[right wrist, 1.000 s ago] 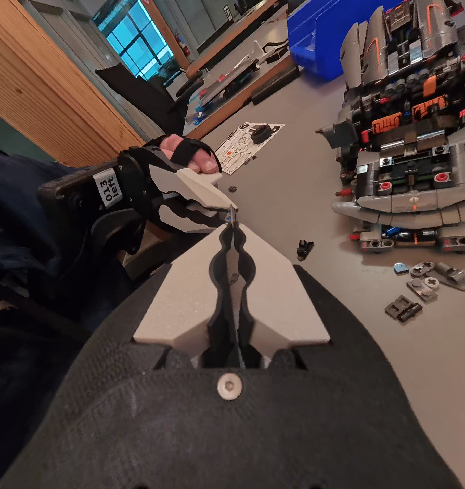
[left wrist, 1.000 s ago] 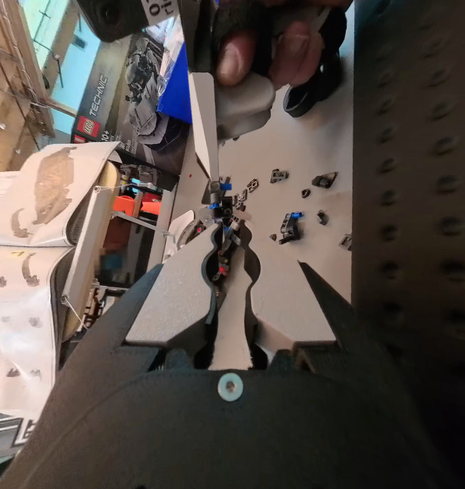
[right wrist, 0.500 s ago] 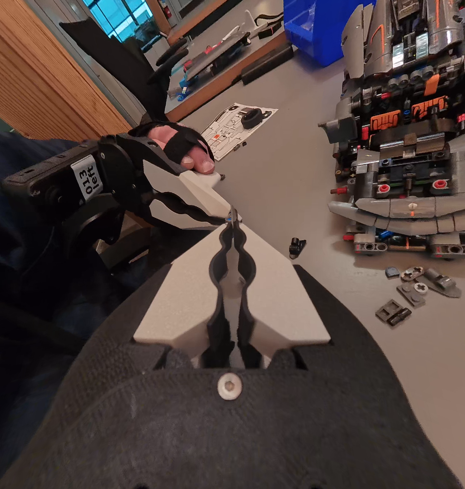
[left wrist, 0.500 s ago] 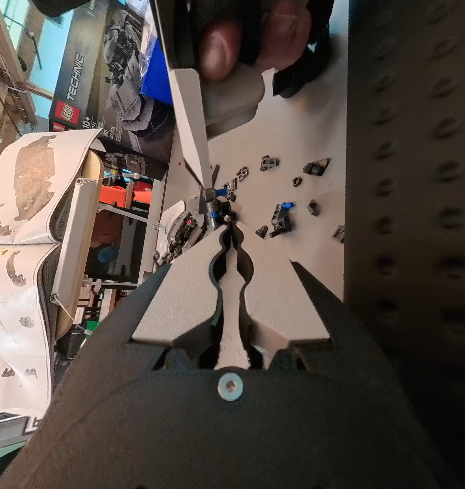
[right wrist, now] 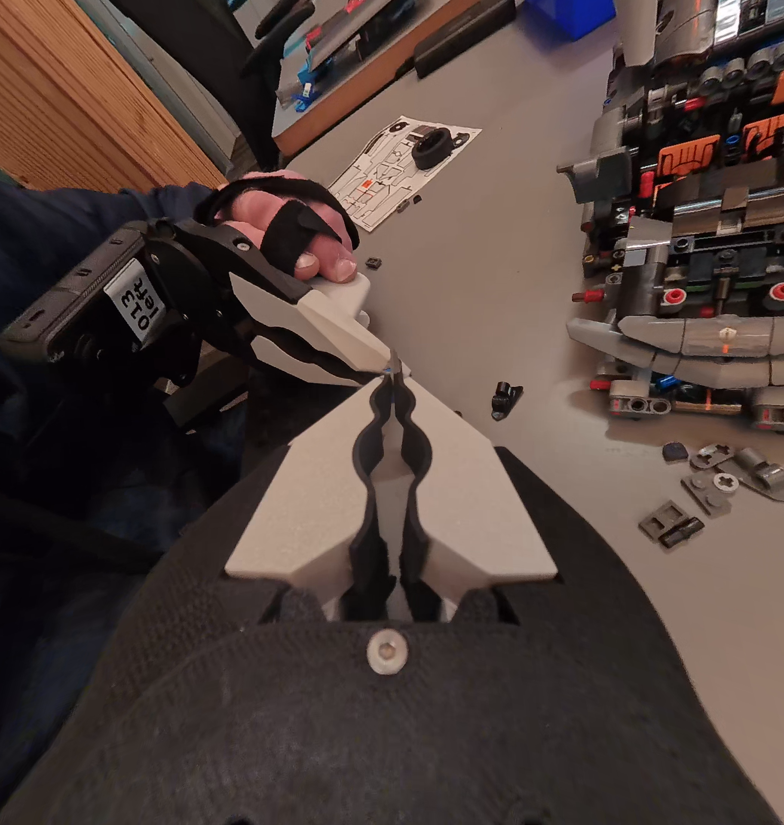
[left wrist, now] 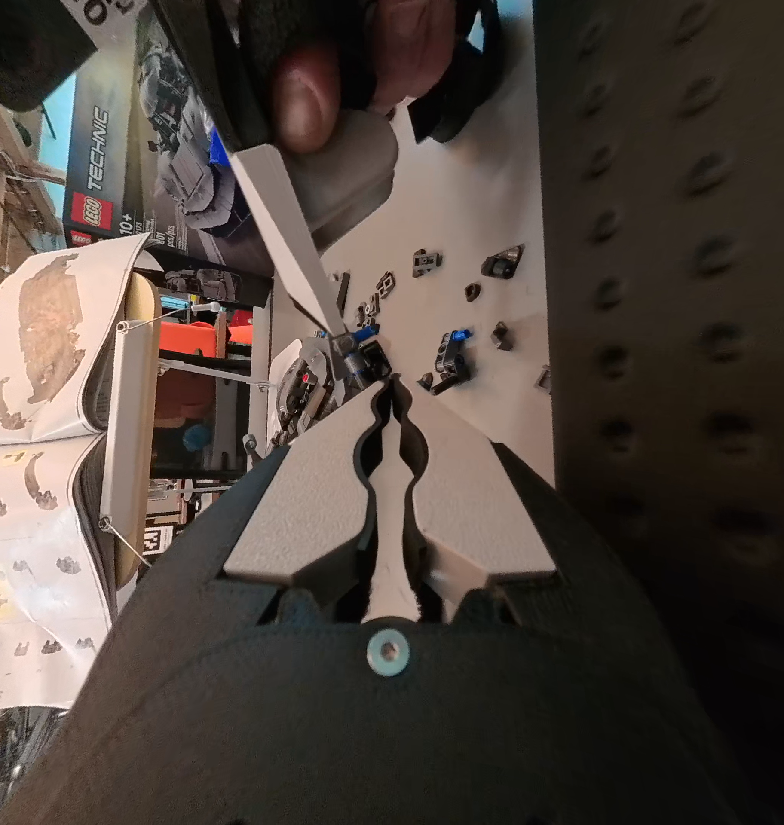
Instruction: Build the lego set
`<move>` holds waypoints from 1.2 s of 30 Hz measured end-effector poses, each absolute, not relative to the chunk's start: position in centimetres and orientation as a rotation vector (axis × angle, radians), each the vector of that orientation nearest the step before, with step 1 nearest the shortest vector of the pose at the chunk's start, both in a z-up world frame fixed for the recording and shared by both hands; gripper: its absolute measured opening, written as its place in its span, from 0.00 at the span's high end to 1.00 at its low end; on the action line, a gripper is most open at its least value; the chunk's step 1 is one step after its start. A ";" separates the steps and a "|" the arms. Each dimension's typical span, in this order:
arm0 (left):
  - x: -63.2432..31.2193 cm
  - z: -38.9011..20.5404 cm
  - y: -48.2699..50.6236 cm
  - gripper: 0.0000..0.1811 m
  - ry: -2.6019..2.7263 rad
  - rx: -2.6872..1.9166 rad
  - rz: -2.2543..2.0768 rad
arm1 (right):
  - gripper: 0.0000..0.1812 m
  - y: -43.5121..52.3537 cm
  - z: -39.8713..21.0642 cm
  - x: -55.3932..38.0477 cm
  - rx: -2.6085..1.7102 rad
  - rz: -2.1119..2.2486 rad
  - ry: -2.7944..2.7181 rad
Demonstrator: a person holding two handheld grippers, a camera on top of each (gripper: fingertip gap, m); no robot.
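Each camera sits just behind its own tongs, the left view rolled sideways and facing the right tongs (left wrist: 336, 343) at close range, the right view facing the left tongs (right wrist: 388, 364), both sharing the meeting tips above the grey surface (right wrist: 493, 277).

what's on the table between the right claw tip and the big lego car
One small black piece lies there on otherwise bare table, between the right claw and the car, seen in the right wrist view.
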State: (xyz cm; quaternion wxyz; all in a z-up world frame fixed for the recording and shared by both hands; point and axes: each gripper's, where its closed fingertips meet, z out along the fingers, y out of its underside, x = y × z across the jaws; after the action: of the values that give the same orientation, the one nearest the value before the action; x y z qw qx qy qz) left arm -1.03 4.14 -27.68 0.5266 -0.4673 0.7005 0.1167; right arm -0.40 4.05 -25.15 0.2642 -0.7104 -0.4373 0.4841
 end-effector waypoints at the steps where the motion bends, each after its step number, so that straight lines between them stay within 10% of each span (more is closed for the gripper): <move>1: -1.0 -27.7 4.2 1.00 1.676 -1.113 0.272 | 1.00 4.1 -25.1 -0.4 -1.920 1.305 -1.186; 15: -2.1 -26.5 5.1 0.82 1.582 -1.377 -0.299 | 1.00 4.6 -25.1 -0.3 -1.988 1.164 -1.420; 36: -1.4 -26.1 4.3 0.97 1.489 -1.579 -0.903 | 1.00 4.7 -25.1 -1.5 -1.950 0.959 -1.715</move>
State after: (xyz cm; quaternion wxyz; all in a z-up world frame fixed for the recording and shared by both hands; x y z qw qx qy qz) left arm -1.40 4.35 -26.08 0.3854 -0.6198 0.5846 -0.3544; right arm -1.48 4.68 -25.13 0.1856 -0.6923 -0.6087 0.3403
